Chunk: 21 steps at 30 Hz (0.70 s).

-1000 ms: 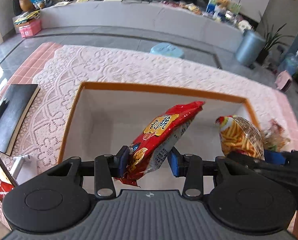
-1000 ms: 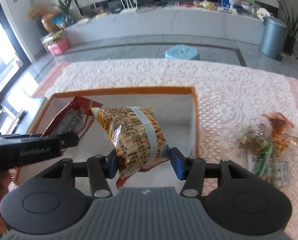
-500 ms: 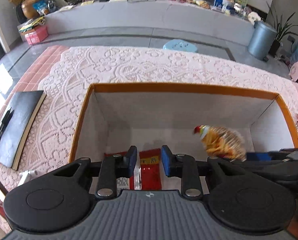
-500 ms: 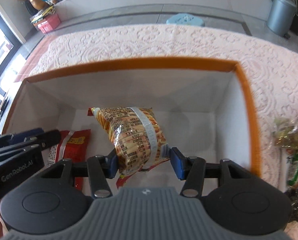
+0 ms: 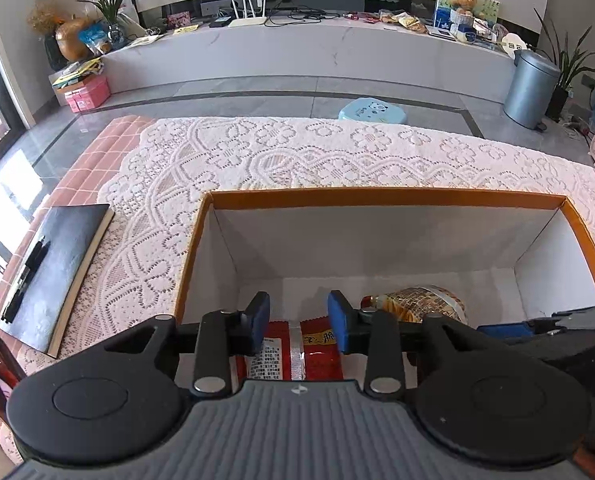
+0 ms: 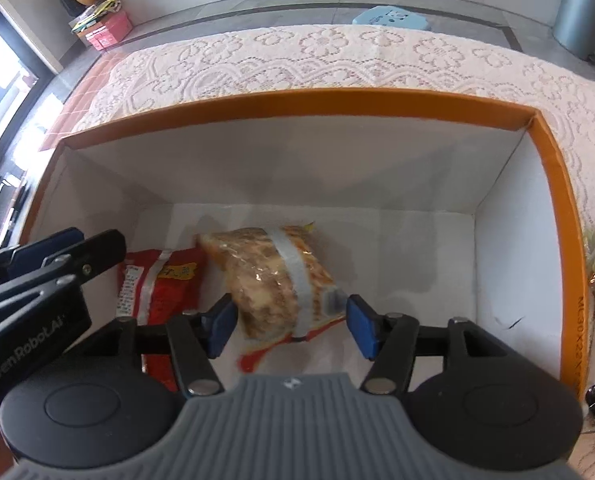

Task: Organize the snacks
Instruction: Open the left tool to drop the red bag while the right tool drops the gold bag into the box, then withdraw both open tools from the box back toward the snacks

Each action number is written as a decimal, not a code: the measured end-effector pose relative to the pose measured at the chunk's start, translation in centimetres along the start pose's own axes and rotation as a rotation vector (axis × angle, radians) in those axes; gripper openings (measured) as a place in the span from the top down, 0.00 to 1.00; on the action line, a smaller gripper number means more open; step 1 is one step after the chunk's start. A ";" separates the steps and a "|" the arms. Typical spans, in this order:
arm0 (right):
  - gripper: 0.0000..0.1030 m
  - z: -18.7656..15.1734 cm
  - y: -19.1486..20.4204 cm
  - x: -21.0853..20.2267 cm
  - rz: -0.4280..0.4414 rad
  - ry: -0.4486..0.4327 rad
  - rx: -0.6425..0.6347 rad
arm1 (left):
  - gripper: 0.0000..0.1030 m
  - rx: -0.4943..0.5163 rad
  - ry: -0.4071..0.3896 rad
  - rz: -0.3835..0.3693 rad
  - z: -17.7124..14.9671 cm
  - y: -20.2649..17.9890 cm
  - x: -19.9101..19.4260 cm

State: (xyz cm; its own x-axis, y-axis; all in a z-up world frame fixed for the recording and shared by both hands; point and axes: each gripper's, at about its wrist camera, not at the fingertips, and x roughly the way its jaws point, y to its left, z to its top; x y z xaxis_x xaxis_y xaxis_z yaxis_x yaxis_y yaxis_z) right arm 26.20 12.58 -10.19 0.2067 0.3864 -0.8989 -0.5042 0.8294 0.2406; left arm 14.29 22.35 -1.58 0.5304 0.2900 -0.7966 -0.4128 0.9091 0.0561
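The left hand-held gripper [image 5: 297, 322] is open above the flat red foil snack packet [image 5: 293, 354]. The right hand-held gripper [image 6: 290, 322] is open around the clear bag of orange snack sticks [image 6: 273, 280]. Both packets lie on the floor of the orange-rimmed white cardboard box [image 6: 297, 106], red at 9 o'clock of the bag. The lace-covered tabletop [image 5: 297, 156] lies at 12 o'clock.

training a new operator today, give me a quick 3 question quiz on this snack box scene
1. True or false: the right gripper is clamped on the clear snack bag.
2. Which packet lies beside that bag on the floor of the box? A) red packet B) blue packet C) green packet
3. Fill in: the left gripper is ____, holding nothing.

Key: 1 false; 2 A; 3 open
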 end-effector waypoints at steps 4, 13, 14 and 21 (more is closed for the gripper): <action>0.42 -0.4 0.2 -0.6 0.010 -0.009 0.000 | 0.60 0.006 -0.006 0.006 0.0 -0.1 -0.4; 0.37 -1.2 -0.1 -3.9 -0.065 -0.097 -0.038 | 0.56 0.013 -0.023 -0.002 -0.1 -0.8 -2.2; 0.37 -1.4 -0.2 -4.5 -0.069 -0.108 -0.041 | 0.56 0.015 -0.024 -0.006 -0.2 -0.9 -2.4; 0.37 -3.6 -2.2 -9.4 -0.109 -0.237 -0.063 | 0.54 0.011 -0.057 -0.072 -0.9 -2.5 -4.8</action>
State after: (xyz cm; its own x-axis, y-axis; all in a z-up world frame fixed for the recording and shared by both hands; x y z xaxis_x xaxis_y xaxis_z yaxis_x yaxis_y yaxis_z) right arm 22.30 5.71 -3.61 0.4496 0.3858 -0.8056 -0.5175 0.8476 0.1171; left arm 12.07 18.44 1.57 0.5999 0.2400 -0.7633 -0.3640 0.9314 0.0068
